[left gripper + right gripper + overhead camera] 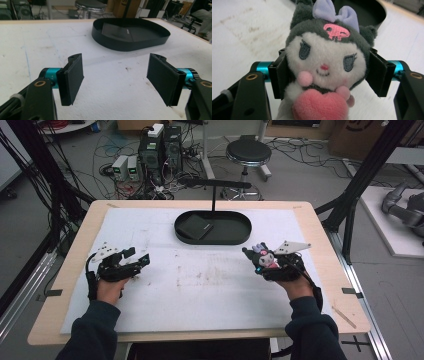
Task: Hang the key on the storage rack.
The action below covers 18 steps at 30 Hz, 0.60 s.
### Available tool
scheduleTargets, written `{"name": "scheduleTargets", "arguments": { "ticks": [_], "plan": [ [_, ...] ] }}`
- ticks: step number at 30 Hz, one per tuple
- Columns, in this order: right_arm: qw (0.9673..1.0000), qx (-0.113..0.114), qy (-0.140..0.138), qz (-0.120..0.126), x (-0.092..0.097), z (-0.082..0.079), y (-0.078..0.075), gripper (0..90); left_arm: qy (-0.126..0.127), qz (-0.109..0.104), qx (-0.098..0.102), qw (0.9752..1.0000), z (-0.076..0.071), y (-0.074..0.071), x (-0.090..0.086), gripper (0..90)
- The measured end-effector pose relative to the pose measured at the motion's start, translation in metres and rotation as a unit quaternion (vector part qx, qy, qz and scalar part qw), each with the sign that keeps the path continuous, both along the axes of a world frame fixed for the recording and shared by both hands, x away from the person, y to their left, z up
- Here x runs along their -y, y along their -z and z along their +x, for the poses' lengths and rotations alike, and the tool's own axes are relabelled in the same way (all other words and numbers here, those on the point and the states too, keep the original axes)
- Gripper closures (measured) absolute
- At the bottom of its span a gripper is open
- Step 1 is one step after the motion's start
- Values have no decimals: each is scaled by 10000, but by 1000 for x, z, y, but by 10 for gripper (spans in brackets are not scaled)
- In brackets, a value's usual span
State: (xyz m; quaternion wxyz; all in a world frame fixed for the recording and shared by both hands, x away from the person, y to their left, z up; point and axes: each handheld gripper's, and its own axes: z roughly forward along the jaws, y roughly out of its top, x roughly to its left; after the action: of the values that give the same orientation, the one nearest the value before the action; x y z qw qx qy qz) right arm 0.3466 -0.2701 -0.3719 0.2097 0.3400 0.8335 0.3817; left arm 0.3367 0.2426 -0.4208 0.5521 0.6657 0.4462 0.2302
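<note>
A small plush toy with a grey hood, a lilac bow, a pink skull mark and a pink heart sits between the jaws of my right gripper, which is shut on its head. From above, the plush toy and right gripper hover at the white mat's right side, just in front of the tray. My left gripper is at the mat's left, and my left gripper stands open with nothing between its jaws. A black oval tray lies at the far middle and holds a flat black wallet-like item.
A white foam mat covers the wooden table. A black stand post rises behind the tray. A stool, computers and cables are on the floor beyond. The black tray lies ahead of the left gripper.
</note>
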Motion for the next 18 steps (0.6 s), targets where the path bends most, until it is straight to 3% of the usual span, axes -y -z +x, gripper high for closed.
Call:
{"name": "scheduleTargets", "arguments": {
  "ticks": [2,9,18],
  "plan": [
    [9999,97,2,-66,-2,8,-9,301,-75,-2,91,9999,-1,-2,0,236],
    [9991,403,-10,-103,-14,40,-38,301,58,106,156,9998,-1,-1,4,219],
    [9983,577,59,-115,-37,89,-75,301,64,143,152,9998,-1,-1,2,219]
  ]
}}
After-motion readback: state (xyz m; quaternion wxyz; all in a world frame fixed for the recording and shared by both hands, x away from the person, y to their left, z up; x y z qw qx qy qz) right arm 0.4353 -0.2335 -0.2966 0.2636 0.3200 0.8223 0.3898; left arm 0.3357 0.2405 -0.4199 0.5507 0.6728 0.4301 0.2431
